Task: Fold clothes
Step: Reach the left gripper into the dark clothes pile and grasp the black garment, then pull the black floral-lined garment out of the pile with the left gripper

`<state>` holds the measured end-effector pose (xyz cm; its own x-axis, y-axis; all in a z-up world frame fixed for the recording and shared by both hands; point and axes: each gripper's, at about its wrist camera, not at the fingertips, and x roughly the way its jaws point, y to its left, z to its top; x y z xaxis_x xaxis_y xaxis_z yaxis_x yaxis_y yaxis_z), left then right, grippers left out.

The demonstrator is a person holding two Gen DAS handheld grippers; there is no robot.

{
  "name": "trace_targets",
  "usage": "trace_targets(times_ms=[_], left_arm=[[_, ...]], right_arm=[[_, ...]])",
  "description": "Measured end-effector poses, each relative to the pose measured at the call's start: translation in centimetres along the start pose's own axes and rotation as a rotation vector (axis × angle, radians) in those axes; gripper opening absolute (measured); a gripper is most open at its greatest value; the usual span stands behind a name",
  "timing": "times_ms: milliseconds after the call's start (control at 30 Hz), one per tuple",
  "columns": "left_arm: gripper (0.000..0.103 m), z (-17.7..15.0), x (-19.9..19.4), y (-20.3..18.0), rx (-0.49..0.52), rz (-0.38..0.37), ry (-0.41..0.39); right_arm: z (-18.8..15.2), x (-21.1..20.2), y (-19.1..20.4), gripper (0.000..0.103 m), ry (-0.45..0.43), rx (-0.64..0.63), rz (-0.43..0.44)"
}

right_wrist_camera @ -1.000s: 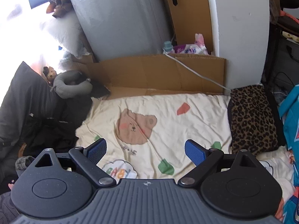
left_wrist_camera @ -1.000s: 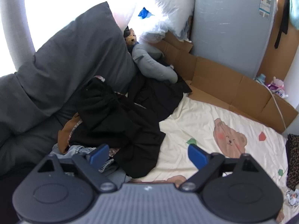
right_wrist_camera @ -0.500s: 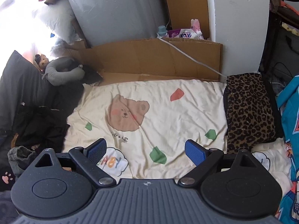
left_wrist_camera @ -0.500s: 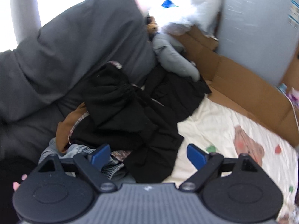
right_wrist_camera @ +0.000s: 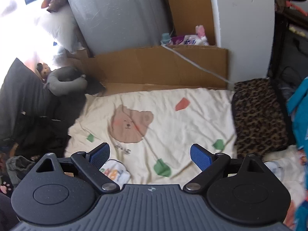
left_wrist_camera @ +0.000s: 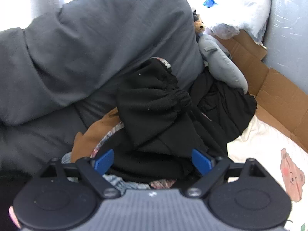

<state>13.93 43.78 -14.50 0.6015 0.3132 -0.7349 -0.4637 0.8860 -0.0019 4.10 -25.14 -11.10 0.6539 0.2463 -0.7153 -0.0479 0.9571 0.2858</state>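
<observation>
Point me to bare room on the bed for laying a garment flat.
Free: the cream bear-print sheet, bordered by the cardboard behind, the leopard-print cloth on one side and the black clothes pile on the other. Crowded: that pile, jammed against the grey pillow and neck pillow. Both tools are open.

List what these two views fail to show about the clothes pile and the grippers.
- Left wrist: the black garment covers the brown piece and the grey fabric; the left gripper body hides the pile's near edge.
- Right wrist: the pile is dark, blurred and cut by the frame edge; the right gripper hangs open over the bear sheet.
</observation>
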Motion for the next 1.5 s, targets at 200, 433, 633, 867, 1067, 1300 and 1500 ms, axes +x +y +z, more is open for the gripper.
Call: trace_targets(times_ms=[200, 433, 633, 867, 1067, 1300, 1500], left_arm=[[0.090, 1.0, 3.8, -0.3, 0.084, 0.008, 0.011], [0.090, 2.0, 8.2, 0.2, 0.114, 0.025, 0.000], [0.009, 2.6, 10.0, 0.8, 0.119, -0.019, 0.053], [0.005, 3.1, 6.8, 0.7, 0.157, -0.101, 0.027], [0.004, 2.9, 2.9, -0.9, 0.212, -0.141, -0.012], [0.004, 1.5, -1.7, -4.4, 0.303, -0.244, -0.018], [0.004, -0.4, -5.0, -6.8, 0.322, -0.317, 0.009]], right_arm=[[-1.8, 4.5, 0.2, 0.094, 0.043, 0.000, 0.050], [-3.6, 8.3, 1.1, 0.094, 0.077, -0.003, 0.062], [-4.3, 10.8, 1.5, 0.094, 0.081, 0.035, 0.039], [-4.1, 9.5, 1.9, 0.094, 0.042, 0.048, 0.041], [-3.5, 8.1, 2.9, 0.094, -0.006, 0.036, 0.048], [-3.4, 6.4, 4.0, 0.094, -0.063, -0.001, 0.053], [-3.2, 5.6, 4.3, 0.094, -0.090, 0.006, 0.073]])
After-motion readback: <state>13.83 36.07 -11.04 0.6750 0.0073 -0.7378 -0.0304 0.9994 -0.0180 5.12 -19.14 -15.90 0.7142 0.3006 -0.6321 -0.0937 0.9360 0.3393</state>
